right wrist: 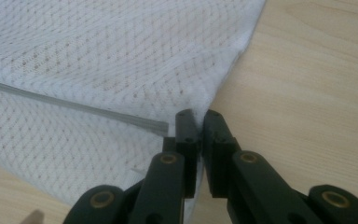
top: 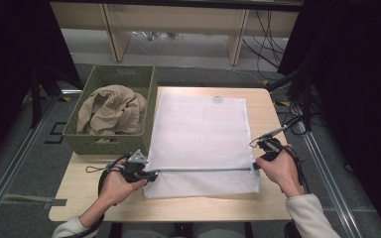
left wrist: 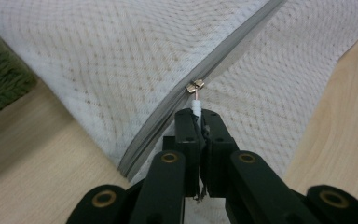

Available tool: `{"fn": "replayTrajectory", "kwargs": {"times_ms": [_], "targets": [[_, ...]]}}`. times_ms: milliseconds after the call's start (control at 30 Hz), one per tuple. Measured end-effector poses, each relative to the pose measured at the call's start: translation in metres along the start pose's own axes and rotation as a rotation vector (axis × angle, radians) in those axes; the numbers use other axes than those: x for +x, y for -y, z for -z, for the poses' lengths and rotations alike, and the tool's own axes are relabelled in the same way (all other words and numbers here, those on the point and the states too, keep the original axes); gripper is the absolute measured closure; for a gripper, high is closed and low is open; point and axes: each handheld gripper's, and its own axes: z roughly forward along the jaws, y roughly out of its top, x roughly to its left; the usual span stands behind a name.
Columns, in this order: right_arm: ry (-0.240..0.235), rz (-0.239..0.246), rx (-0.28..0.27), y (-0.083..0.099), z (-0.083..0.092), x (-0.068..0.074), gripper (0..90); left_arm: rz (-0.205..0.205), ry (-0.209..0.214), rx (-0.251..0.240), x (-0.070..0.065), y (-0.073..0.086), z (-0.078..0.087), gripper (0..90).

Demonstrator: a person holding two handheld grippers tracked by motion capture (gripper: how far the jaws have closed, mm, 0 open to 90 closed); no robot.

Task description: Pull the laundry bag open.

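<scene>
one mesh bag point(top: 198, 136), two hand-held grippers (clamped)

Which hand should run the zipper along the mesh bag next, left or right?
Left. The left tool is shut on the white zipper pull, right behind the slider. The right tool pinches the mesh bag edge at the zipper's far end, better suited to anchoring.

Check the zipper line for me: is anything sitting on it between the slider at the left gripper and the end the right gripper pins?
Nothing visible. The left gripper holds the slider's pull; the zipper runs bare across the mesh bag to the right gripper.
</scene>
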Motion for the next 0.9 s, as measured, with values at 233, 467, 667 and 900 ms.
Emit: {"fn": "replayTrajectory", "kwargs": {"times_ms": [233,467,667,900], "targets": [[0.009,0.036,-0.021,0.0,-0.002,-0.002,86.5,0.021,-0.013,-0.003,0.003,0.007,0.004,86.7],[0.005,0.046,-0.029,0.0,-0.002,-0.002,86.5,0.03,-0.012,0.001,0.007,0.011,0.008,86.7],[0.004,0.068,-0.03,-0.001,-0.004,-0.006,86.6,0.047,-0.027,0.018,0.012,0.018,0.012,86.7],[-0.005,0.078,-0.03,-0.002,-0.006,-0.007,86.5,0.063,-0.027,0.019,0.019,0.026,0.015,86.7]]}}
